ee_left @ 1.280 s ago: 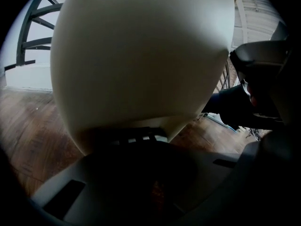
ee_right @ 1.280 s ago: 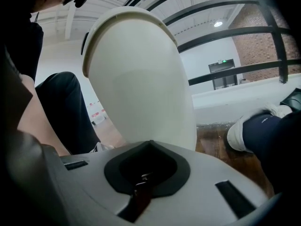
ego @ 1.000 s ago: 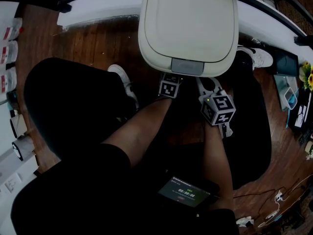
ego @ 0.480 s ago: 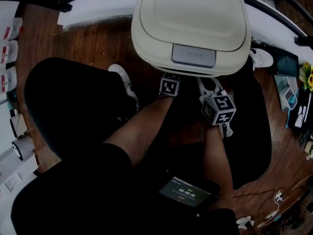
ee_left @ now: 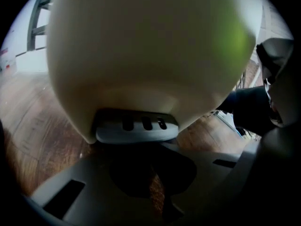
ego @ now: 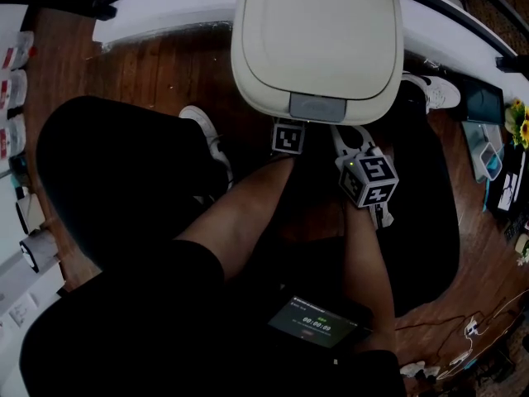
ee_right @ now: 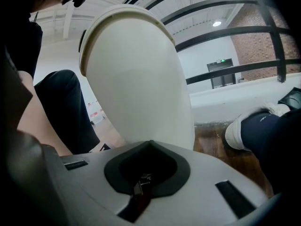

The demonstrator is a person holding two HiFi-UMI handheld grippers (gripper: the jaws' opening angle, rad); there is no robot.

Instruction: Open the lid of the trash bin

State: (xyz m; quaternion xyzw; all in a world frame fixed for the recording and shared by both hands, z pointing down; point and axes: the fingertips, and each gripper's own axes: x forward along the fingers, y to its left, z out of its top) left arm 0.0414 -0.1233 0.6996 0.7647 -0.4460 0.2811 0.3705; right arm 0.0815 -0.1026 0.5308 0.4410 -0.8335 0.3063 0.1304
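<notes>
Cream trash bin stands upright, grey latch facing the person.

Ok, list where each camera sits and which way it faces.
Head view: on the person's head, facing steeply down at the trash bin; legs and marker cubes show.
Left gripper view: low, facing up at the bin's grey latch; left gripper, fingers together.
Right gripper view: low beside the bin, facing its side; right gripper, fingers together.
Shared: the bin.
</notes>
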